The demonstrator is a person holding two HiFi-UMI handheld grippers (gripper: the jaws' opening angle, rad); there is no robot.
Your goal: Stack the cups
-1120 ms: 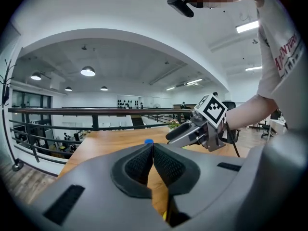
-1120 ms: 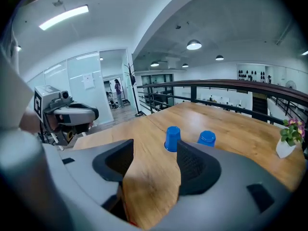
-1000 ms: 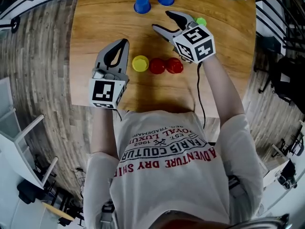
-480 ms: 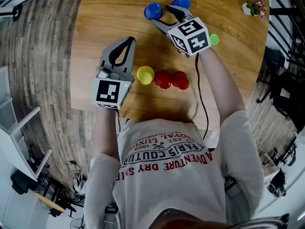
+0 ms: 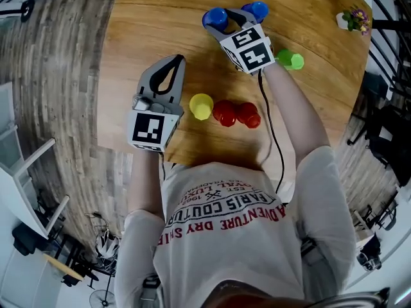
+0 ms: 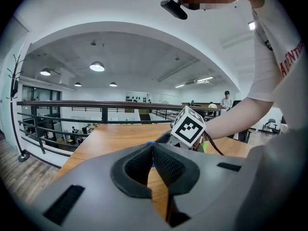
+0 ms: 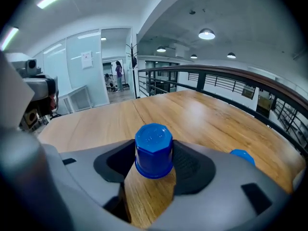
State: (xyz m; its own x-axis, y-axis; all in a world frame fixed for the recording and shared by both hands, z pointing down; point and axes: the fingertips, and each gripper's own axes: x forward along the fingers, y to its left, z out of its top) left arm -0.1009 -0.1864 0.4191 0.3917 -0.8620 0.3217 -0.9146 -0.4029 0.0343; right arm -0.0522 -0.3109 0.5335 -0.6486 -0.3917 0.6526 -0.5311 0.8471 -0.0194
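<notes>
Two blue cups stand upside down at the table's far side, one [image 5: 215, 18] to the left of the other [image 5: 258, 9]. My right gripper [image 5: 230, 19] reaches around the left blue cup [image 7: 154, 150]. Its jaws are closing, with the cup between the pads and very little gap on either side. The other blue cup [image 7: 240, 155] sits just to the right. A green cup [image 5: 290, 59] lies on its side by my right wrist. A yellow cup [image 5: 201, 106] and two red cups [image 5: 225, 113] [image 5: 248, 115] stand in a row nearer me. My left gripper [image 5: 173, 61] is shut and empty, left of the yellow cup.
The wooden table [image 5: 148, 24] ends at a rounded edge on the left, with plank floor beyond. A small flower pot [image 5: 354, 19] stands at the far right corner. A cable [image 5: 268, 133] runs from my right gripper along the arm.
My right gripper has moved forward from beside the green cup to the blue cups, and the left blue cup is now between its jaws. The left gripper has stayed put.
</notes>
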